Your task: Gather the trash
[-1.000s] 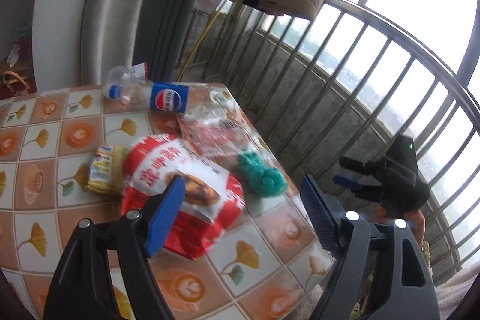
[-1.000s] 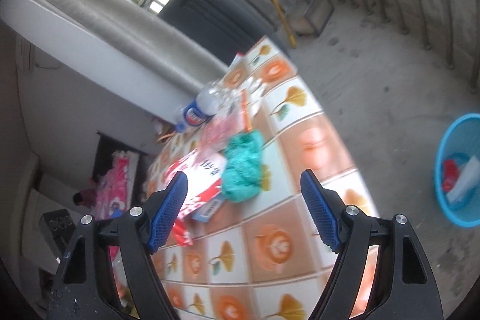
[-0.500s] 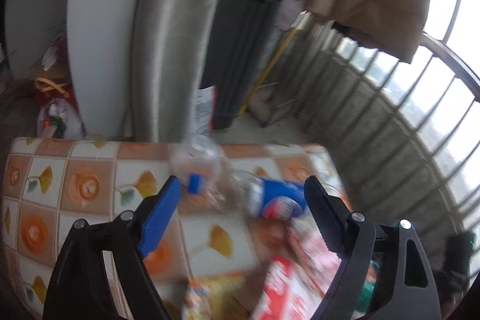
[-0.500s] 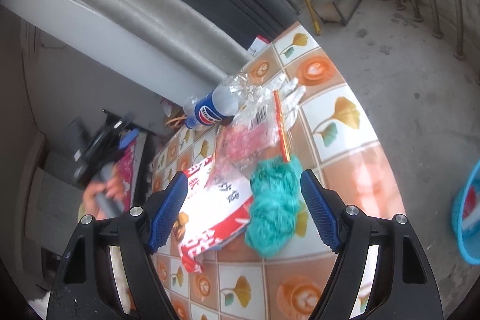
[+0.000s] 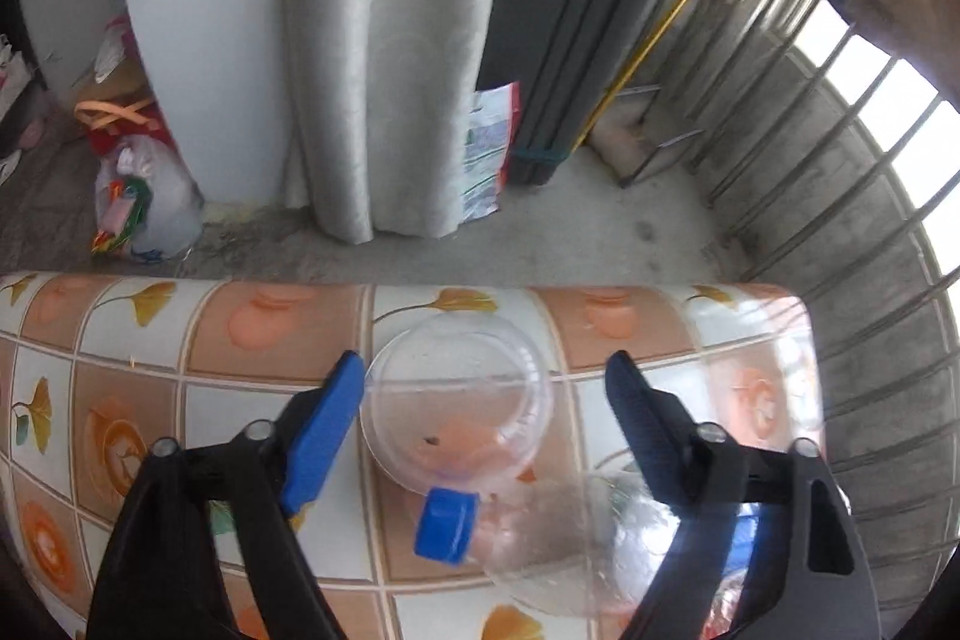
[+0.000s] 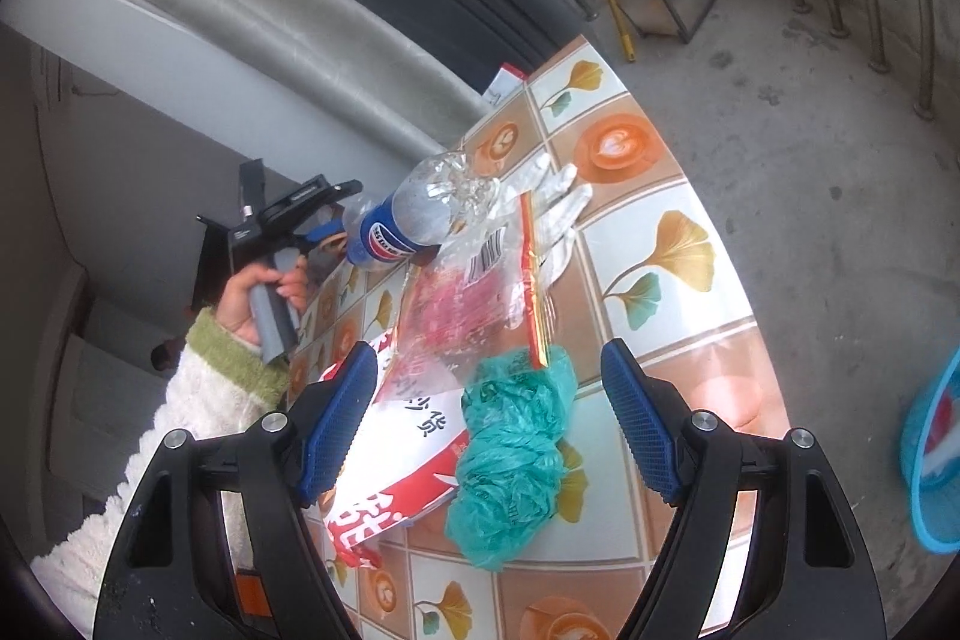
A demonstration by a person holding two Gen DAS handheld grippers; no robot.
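Observation:
In the left wrist view my left gripper (image 5: 483,400) is open over a clear plastic cup (image 5: 456,400) that lies on its side between the jaws on the tiled table (image 5: 240,340). An empty Pepsi bottle (image 5: 540,538) with a blue cap lies just below the cup. In the right wrist view my right gripper (image 6: 489,406) is open above a crumpled teal plastic bag (image 6: 510,460), a clear zip bag (image 6: 474,292) and a red-and-white snack bag (image 6: 396,472). The Pepsi bottle (image 6: 414,214) lies beyond them, with the left gripper (image 6: 288,220) beside it.
A blue basket (image 6: 936,460) with trash stands on the concrete floor at the right of the table. A grey curtain (image 5: 384,40), a filled plastic bag (image 5: 144,202) and a dark folded panel (image 5: 570,10) stand beyond the table's far edge. A railing (image 5: 840,160) runs at right.
My left gripper has swung from the snack bags to the far end of the table and closed in on the cup and bottle. My right gripper has moved nearer the teal bag.

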